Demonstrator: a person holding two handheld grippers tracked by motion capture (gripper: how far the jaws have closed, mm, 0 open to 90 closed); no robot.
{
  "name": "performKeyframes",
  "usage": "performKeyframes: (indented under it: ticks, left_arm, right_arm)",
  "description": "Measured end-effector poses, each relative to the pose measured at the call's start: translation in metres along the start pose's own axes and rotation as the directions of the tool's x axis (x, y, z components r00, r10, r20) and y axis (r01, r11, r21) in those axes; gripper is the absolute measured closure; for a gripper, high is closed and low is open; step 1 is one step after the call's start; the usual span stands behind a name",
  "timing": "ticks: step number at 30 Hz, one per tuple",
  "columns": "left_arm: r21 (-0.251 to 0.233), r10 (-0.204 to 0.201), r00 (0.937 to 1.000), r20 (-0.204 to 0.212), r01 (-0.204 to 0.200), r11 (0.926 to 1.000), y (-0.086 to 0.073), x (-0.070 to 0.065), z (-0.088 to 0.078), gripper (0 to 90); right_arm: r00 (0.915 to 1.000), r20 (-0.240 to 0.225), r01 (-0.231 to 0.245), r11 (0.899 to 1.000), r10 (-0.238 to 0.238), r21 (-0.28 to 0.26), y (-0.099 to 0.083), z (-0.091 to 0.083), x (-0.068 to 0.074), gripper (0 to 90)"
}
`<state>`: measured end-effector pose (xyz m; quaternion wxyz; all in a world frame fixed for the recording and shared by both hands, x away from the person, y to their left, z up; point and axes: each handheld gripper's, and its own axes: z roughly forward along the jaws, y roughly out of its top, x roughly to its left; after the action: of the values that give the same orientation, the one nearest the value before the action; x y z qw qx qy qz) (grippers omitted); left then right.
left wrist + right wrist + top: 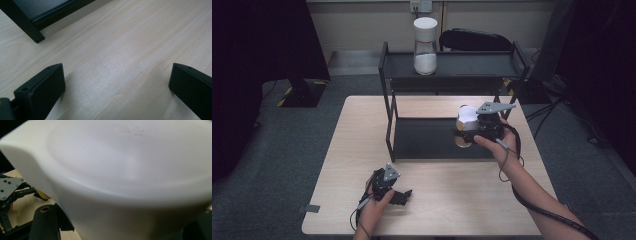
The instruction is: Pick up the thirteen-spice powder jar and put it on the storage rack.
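Above the rack's lower shelf point(427, 140), right claw point(463, 134) clamping white-lidded jar point(468, 116)

**A staged test room, not a home**

A lone pale wooden counter point(362, 165) stands on grey carpet point(292, 150), ringed by dark screens. Hazard-striped tape point(283, 96) marks the floor by a stand's foot, cables point(557, 107) trail at the right, and a wall socket point(421, 6) sits above the skirting. It reads as a lab.

a white-lidded jar point(466, 125) with yellowish contents, a black rack point(388, 100), a pale wood-grain table point(452, 200).
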<state>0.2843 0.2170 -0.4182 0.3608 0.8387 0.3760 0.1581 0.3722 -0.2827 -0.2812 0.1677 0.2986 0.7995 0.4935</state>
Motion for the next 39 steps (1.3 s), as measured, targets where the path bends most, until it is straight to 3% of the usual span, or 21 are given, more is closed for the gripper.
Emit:
performKeyframes:
  ticks: [17,39]
  left_arm:
    - [-0.001,-0.001,1.0,0.0,0.001,1.0,0.0,0.0,0.0,0.0]
    - [-0.001,0.0,1.0,0.0,0.0,1.0,0.0,0.0,0.0,0.0]
  right_arm:
    - [0.9993,-0.03,0.021,1.0,-0.021,-0.005,0.045,-0.01,-0.001,29.8]
    - [0.998,-0.028,0.057,0.998,-0.057,-0.012,0.092,-0.019,0.011,29.9]
